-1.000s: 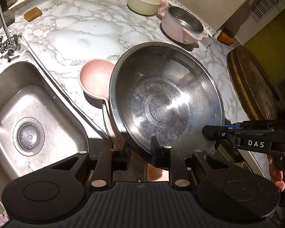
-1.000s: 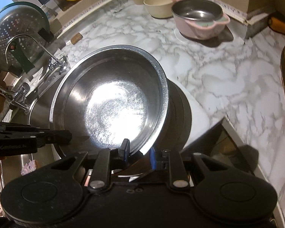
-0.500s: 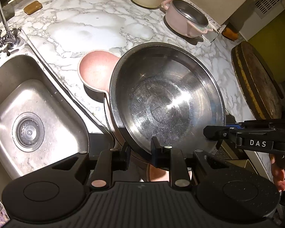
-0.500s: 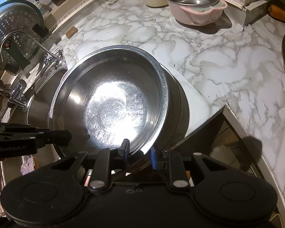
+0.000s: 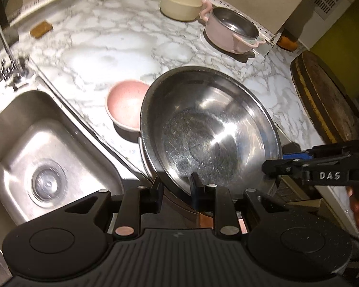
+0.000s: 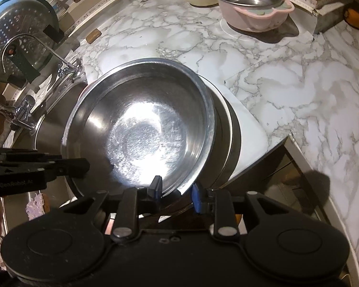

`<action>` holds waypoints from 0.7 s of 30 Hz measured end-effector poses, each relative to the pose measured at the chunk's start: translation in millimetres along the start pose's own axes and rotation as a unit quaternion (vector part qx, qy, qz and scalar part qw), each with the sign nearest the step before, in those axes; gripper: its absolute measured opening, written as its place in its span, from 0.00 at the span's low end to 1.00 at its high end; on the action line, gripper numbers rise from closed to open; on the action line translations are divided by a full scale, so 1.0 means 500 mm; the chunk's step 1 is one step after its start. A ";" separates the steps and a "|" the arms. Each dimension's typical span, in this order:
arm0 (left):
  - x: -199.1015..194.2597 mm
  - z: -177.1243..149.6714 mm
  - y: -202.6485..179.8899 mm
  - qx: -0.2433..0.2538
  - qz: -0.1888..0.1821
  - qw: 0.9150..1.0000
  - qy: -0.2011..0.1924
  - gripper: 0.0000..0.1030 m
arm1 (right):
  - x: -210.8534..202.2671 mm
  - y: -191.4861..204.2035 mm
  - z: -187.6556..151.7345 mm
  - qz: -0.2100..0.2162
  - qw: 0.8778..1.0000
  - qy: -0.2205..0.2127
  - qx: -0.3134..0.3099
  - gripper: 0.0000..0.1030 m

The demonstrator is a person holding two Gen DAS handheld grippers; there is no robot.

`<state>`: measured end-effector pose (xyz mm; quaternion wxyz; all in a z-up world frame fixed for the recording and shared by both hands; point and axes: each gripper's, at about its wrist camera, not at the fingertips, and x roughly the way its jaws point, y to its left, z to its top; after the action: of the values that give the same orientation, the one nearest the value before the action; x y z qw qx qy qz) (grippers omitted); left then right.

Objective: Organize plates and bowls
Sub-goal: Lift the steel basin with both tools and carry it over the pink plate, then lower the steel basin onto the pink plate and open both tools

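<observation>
Two hand-held grippers pinch the near rim of the big steel bowl (image 5: 210, 129), left hand-held gripper (image 5: 176, 189) and right hand-held gripper (image 6: 176, 191) closed on it (tilted above the counter (image 5: 112, 47) edge), the pink bowl (image 5: 125, 102) lying just beyond-left.

Left gripper (image 5: 176, 189) clamped, fingers astride a thin metal rim. Right gripper (image 6: 176, 191) likewise pinched at another spot of that rim. Both held low, pointing forward, side by side.
</observation>
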<state>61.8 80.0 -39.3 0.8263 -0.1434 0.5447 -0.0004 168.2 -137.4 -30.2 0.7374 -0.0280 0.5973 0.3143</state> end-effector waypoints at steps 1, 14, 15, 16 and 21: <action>-0.001 0.001 0.000 0.002 0.001 1.000 -0.001 0.21 | -0.002 0.000 0.000 0.000 1.000 -0.002 0.000 0.28; -0.026 0.009 0.021 0.019 0.002 1.000 -0.011 0.52 | -0.023 0.002 0.009 -0.009 1.000 -0.020 -0.003 0.37; -0.032 0.009 0.022 0.021 0.003 1.000 -0.015 0.53 | -0.025 0.003 0.009 -0.010 1.000 -0.021 -0.003 0.37; -0.037 0.009 0.023 0.024 0.002 1.000 -0.018 0.53 | -0.027 0.004 0.009 -0.011 1.000 -0.022 -0.005 0.37; -0.060 0.019 0.029 0.024 -0.008 0.999 -0.029 0.55 | -0.048 0.011 0.013 -0.013 0.999 -0.034 -0.010 0.38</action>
<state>56.1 100.7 -12.4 0.8448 -0.1278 0.5194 -0.0155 168.9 -140.7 -5.2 0.7608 -0.0327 0.5684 0.3114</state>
